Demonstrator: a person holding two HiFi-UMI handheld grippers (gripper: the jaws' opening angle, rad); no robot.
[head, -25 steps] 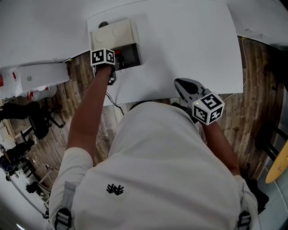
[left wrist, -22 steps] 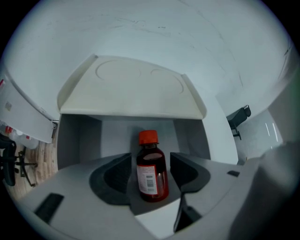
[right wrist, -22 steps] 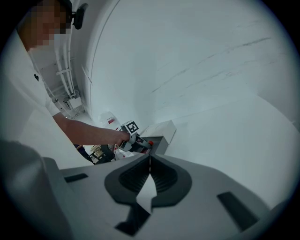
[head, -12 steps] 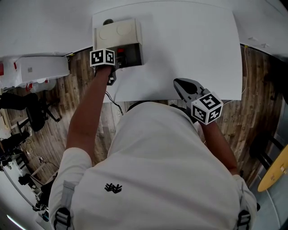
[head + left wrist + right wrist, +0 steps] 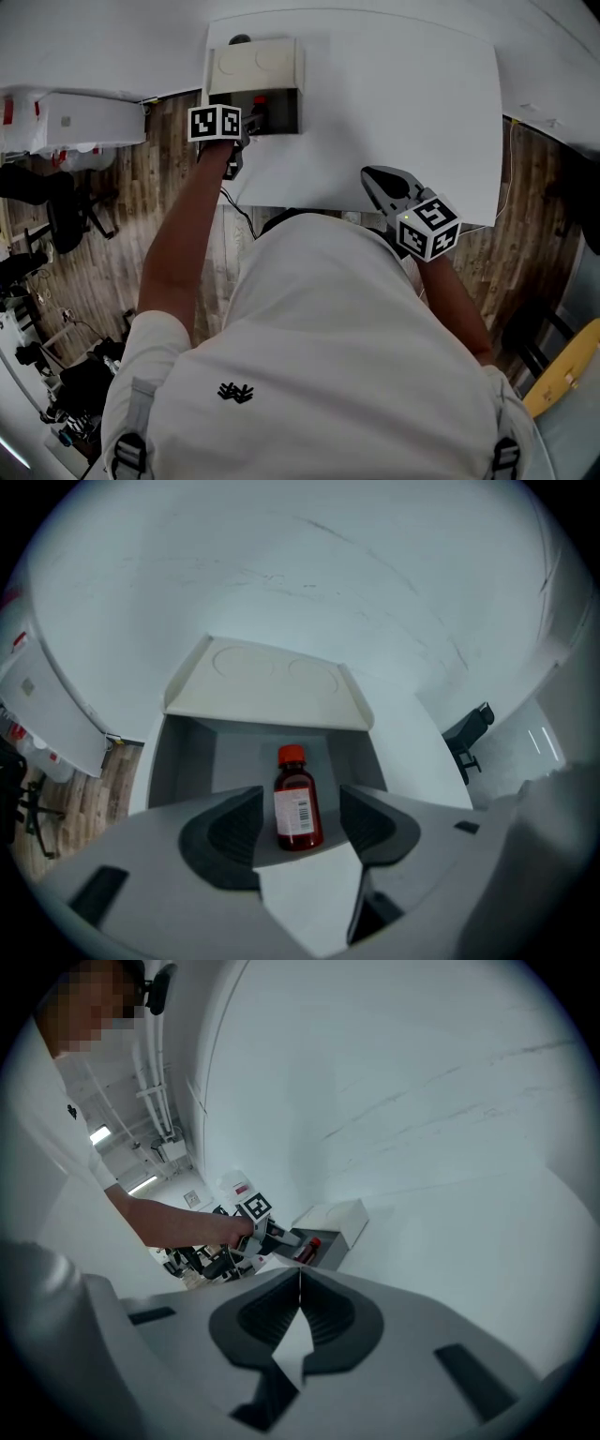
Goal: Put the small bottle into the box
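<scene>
The small red-capped dark bottle [image 5: 296, 810] stands upright in the grey, cream-lidded box [image 5: 178, 761] between the parted jaws of the left tool [image 5: 301, 797], so a skewed retreat could topple it; right tool [image 5: 298, 1288] closed, empty

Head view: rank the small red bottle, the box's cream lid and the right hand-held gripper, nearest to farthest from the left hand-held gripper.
1. small red bottle, just ahead of it.
2. cream lid, behind the bottle.
3. right hand-held gripper, far off at right.
</scene>
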